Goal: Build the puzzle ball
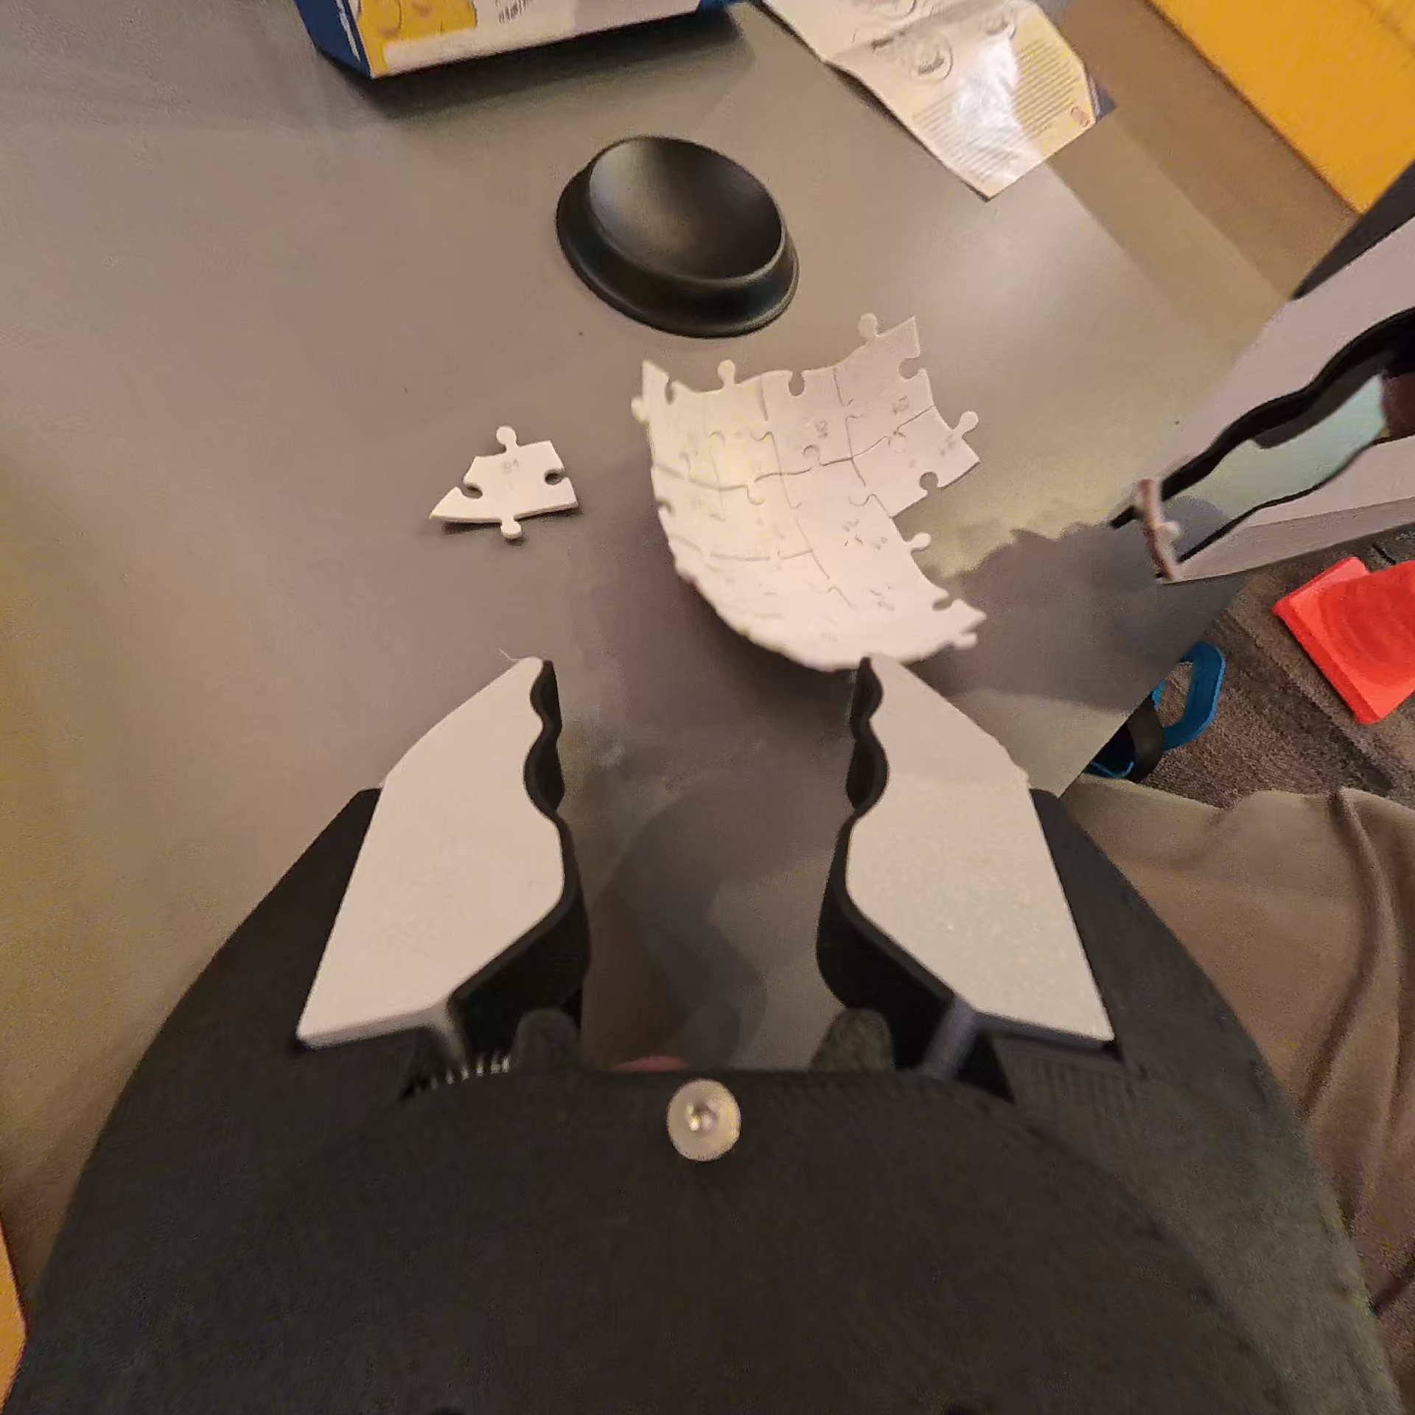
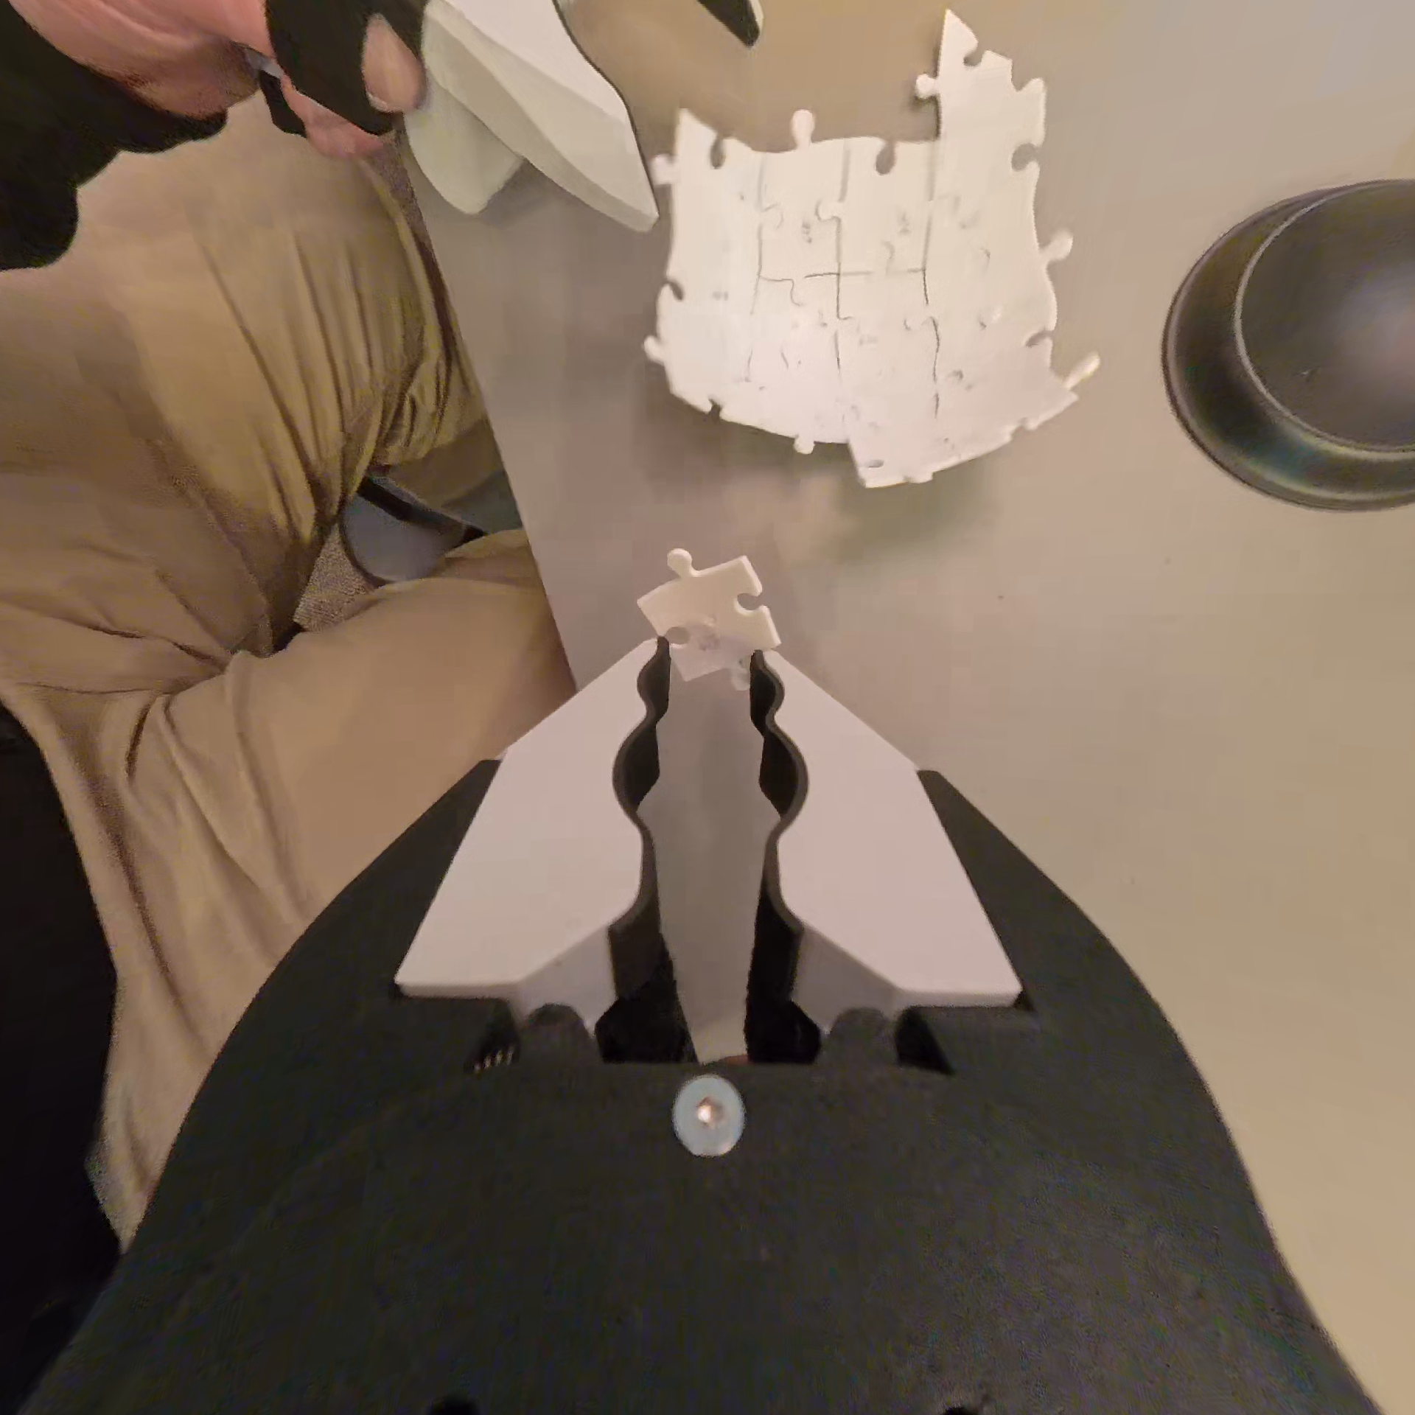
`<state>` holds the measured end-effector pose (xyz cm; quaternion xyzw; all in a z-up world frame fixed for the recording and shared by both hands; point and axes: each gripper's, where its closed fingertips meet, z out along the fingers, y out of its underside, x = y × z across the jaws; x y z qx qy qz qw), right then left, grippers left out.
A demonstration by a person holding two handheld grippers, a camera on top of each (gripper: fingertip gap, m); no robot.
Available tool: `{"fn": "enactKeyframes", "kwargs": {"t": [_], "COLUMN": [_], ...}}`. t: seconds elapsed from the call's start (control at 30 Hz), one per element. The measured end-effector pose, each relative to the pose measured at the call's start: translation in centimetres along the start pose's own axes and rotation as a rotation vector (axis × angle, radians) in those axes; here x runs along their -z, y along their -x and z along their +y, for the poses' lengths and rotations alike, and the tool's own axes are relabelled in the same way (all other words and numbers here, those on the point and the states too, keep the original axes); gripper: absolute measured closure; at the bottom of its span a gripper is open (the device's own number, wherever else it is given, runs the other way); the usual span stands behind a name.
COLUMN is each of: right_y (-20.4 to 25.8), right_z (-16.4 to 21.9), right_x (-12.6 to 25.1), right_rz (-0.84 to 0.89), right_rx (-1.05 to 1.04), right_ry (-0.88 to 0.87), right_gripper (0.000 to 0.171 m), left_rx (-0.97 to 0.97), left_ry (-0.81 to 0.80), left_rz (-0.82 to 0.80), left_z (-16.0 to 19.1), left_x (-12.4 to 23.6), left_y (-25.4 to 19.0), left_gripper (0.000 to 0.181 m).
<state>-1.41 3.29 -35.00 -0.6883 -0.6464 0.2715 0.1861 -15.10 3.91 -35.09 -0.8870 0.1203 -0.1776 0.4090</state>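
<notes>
Puzzle piece (image 2: 712,612) pinched at right gripper (image 2: 708,660) tips, above table (image 2: 1072,689); light, stiff, grip by flat faces. Left gripper (image 1: 704,674) open, empty. Beyond: curved assembled shell (image 1: 804,498), fragile seams, hold at edge. Loose piece (image 1: 509,490) beside; black stand (image 1: 674,230) farthest.

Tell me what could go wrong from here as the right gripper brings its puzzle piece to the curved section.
The right gripper pinches the puzzle piece only by one end at its tips, so it could twist or slip when pushed in. The curved section lies loose on the table, and the left gripper is open and not holding it, so it may rock or slide.
</notes>
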Motion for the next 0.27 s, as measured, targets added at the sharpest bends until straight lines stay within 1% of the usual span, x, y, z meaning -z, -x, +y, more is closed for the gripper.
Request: {"fn": "enactKeyframes", "kwargs": {"t": [0.17, 0.27], "right_y": [-1.0, -1.6], "right_z": [0.2, 0.4], "right_x": [-1.5, -2.0], "right_rz": [-0.013, 0.0], "right_rx": [-0.02, -0.023], "right_ry": [0.069, 0.106], "right_gripper": [0.152, 0.152], "left_rx": [-0.055, -0.045], "left_ry": [-0.028, -0.022], "left_rz": [0.015, 0.068], "left_z": [-0.5, -0.9], "left_x": [-0.2, -0.8], "left_y": [-0.1, -0.5], "left_gripper": [0.11, 0.11]}}
